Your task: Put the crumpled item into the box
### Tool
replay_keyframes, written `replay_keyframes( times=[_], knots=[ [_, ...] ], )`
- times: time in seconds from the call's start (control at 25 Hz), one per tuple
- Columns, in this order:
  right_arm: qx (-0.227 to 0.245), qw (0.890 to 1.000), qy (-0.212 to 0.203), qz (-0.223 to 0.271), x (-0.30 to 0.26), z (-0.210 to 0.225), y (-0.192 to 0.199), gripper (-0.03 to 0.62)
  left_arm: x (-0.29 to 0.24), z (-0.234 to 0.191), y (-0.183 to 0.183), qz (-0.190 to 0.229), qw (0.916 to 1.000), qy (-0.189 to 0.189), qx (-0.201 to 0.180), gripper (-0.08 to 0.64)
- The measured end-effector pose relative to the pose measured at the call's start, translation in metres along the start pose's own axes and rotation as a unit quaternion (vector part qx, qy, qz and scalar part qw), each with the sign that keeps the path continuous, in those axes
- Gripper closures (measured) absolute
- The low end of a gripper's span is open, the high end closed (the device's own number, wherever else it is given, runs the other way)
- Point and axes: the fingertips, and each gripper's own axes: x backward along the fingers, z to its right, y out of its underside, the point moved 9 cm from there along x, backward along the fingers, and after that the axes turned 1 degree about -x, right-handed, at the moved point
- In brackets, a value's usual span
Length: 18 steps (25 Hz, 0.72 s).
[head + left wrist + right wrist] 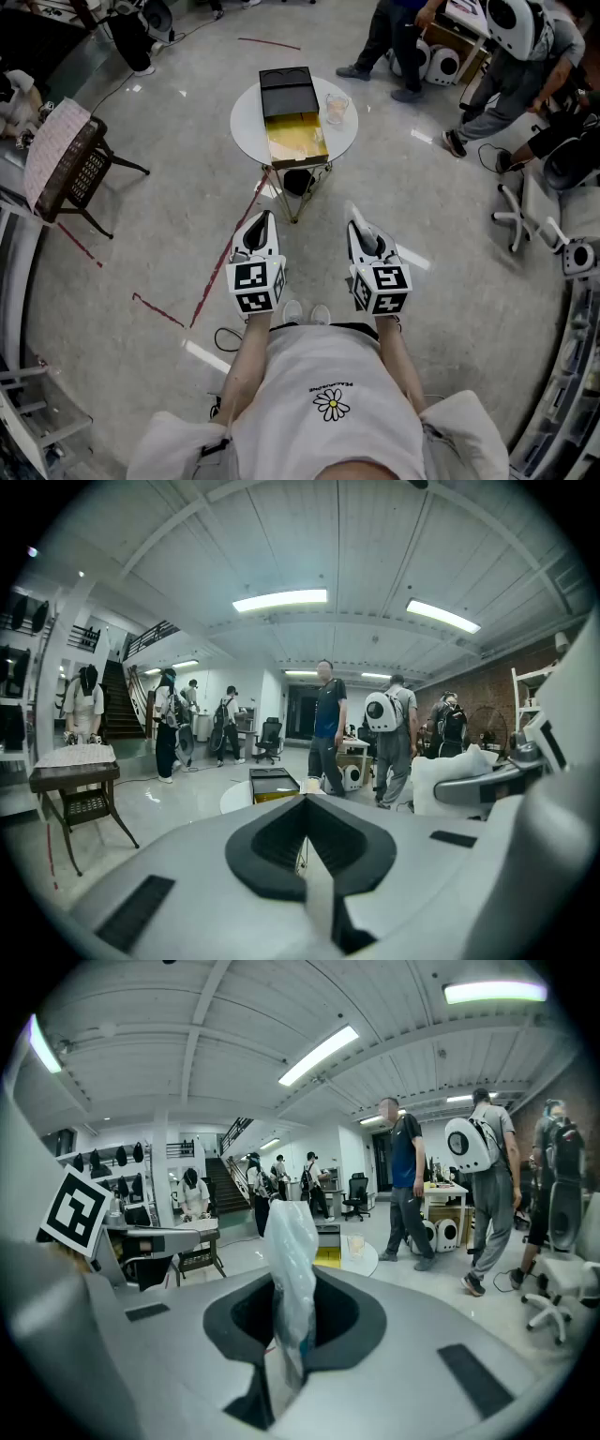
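Right tool (284,1354) clenched on crumpled item (291,1251); left tool (307,855) closed, empty.
Grip plain only in right gripper view; from head view, box (293,117) on desk (246,127), well ahead.

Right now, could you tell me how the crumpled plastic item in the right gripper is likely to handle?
The crumpled plastic item looks thin and translucent, so it is probably very light and floppy. It sticks out of the right gripper in creased folds, so it may spring open when released. Its glossy film may be slippery.
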Motion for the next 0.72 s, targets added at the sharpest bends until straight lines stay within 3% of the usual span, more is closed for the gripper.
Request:
replay_keyframes(
  times=[0.72],
  knots=[
    [-0.027,1.000,0.010,-0.004,-0.026,-0.033,-0.005,0.546,-0.013,-0.054,-0.009,-0.001,0.9992,0.027,0.029,0.560]
  ],
)
